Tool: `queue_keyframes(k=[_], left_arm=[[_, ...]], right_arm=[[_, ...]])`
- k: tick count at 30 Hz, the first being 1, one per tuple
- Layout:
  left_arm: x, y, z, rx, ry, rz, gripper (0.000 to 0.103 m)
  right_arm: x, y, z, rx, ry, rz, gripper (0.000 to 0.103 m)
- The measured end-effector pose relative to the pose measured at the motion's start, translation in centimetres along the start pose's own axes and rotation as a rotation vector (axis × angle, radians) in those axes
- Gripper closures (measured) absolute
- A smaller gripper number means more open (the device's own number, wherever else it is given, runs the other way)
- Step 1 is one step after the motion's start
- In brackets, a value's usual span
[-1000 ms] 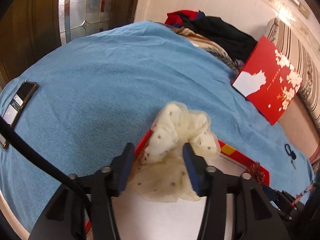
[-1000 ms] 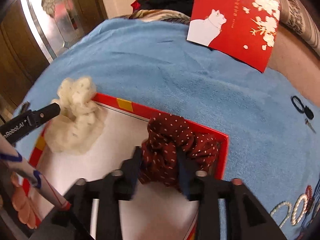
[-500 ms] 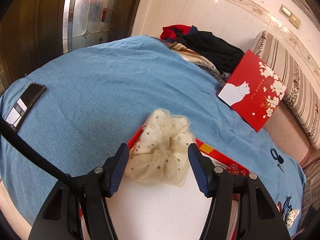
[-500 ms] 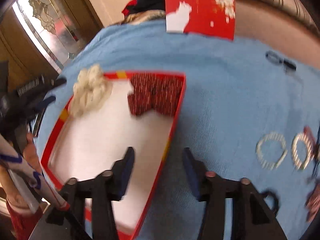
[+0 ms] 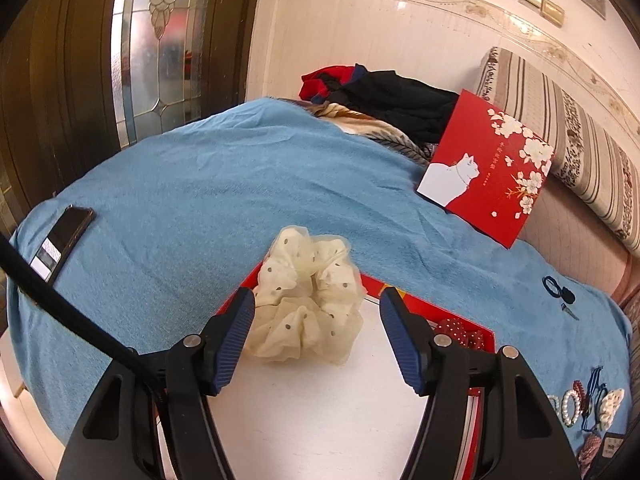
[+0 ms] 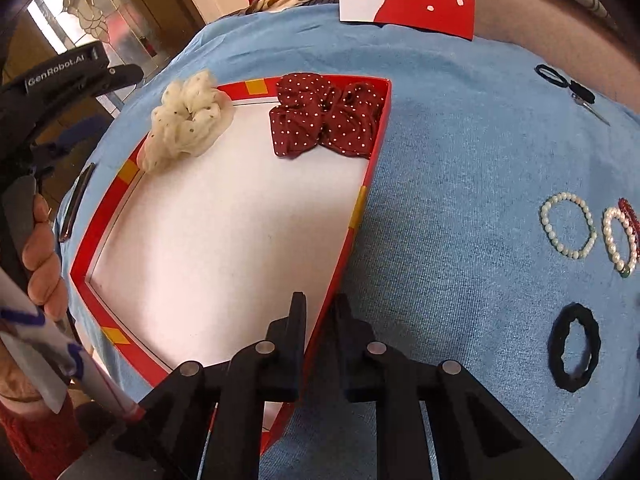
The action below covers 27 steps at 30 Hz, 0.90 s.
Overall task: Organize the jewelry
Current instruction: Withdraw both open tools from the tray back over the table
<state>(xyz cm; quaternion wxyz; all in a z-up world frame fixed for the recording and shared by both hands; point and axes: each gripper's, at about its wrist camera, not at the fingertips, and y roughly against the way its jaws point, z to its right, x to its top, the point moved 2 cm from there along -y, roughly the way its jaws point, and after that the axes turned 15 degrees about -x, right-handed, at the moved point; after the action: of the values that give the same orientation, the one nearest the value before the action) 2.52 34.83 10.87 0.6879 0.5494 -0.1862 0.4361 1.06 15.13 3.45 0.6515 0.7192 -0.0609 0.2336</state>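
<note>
Looks like a lived-in home, probably a bedroom or sitting room. Blue towelling blanket [image 5: 208, 184] spread over a soft surface, crumpled clothes [image 5: 384, 96] heaped at the far end, striped bolster cushion [image 5: 560, 120] along a tiled wall with a patterned border. Dark wooden door [image 5: 48, 80] with a leaded glass panel [image 5: 160, 40]. Phone [image 5: 60, 240] left lying on the blanket.
</note>
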Motion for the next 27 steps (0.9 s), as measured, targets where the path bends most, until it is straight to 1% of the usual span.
queue_keyframes(k=[3, 5, 6, 7, 12, 17, 22, 24, 27], left_arm=[[-0.1, 0.4, 0.8, 0.003, -0.03, 0.007, 0.038], [-0.3, 0.8, 1.6, 0.009, -0.057, 0.017, 0.036], [-0.4, 1.0, 2.0, 0.012, -0.07, 0.024, 0.034], [-0.5, 1.3, 2.6, 0.014, -0.085, 0.031, 0.033], [-1.6, 2.7, 5.5, 0.0, -0.15, 0.047, 0.03], [-3.8, 4.7, 9.2, -0.039, -0.23, 0.042, 0.028], [-6.5, 6.1, 12.8, -0.062, -0.298, -0.003, 0.027], [-7.6, 6.9, 13.9, -0.077, -0.312, -0.025, 0.027], [-8.8, 8.2, 15.6, -0.095, -0.34, -0.05, 0.027]], right_arm=[[0.2, 0.2, 0.6, 0.019, -0.022, 0.008, 0.087], [0.2, 1.2, 1.4, 0.0, -0.042, 0.032, 0.076], [0.2, 1.6, 1.9, -0.005, -0.049, 0.043, 0.069], [0.2, 2.3, 2.6, -0.016, -0.06, 0.06, 0.065], [-1.2, 4.7, 6.3, -0.064, -0.111, 0.091, 0.061], [-4.1, 7.5, 11.0, -0.135, -0.154, 0.113, 0.06], [-7.2, 10.8, 16.6, -0.208, -0.211, 0.156, 0.054], [-8.2, 11.9, 18.7, -0.229, -0.242, 0.17, 0.052], [-9.8, 12.8, 21.7, -0.246, -0.294, 0.181, 0.051]])
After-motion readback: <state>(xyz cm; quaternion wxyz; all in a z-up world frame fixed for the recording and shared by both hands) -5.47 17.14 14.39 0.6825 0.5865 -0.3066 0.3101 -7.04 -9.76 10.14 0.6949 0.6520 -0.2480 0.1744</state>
